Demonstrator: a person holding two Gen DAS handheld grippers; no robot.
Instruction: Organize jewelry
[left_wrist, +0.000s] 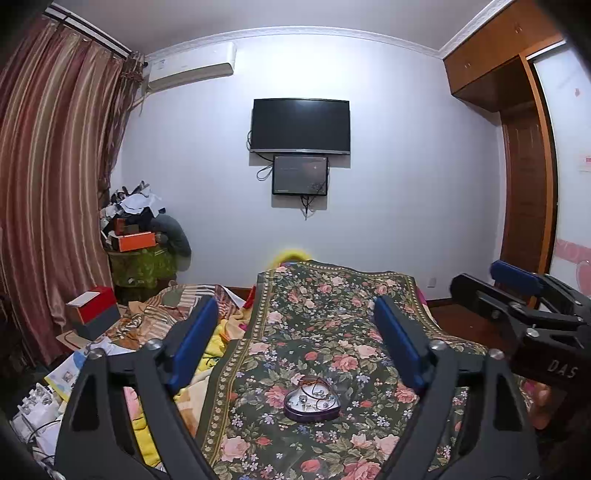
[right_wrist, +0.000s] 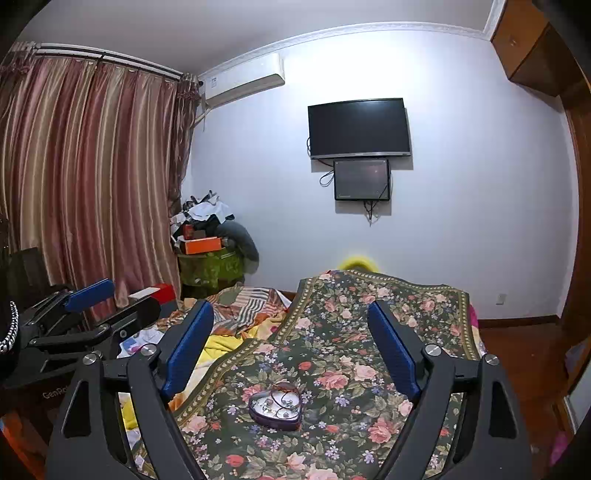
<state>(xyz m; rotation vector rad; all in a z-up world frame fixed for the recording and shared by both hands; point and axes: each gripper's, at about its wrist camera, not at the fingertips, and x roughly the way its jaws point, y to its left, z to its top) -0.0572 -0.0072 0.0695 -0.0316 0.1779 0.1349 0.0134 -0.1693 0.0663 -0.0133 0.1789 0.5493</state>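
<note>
Risk: purple heart-shaped tin of tangled jewelry (left_wrist: 312, 400) sits on soft floral cloth (left_wrist: 332, 314); left gripper (left_wrist: 295, 339) and right gripper (right_wrist: 291, 343), both spread empty above it, may tip it.

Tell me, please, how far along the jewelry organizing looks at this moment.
Done: several small pieces already lie in the heart-shaped box on the floral cloth, though a reddish loop hangs over its rim. In hand: nothing; the left gripper and right gripper are both open, empty and above the cloth. Left: tidying that loop and any closing; no lid is visible.
</note>
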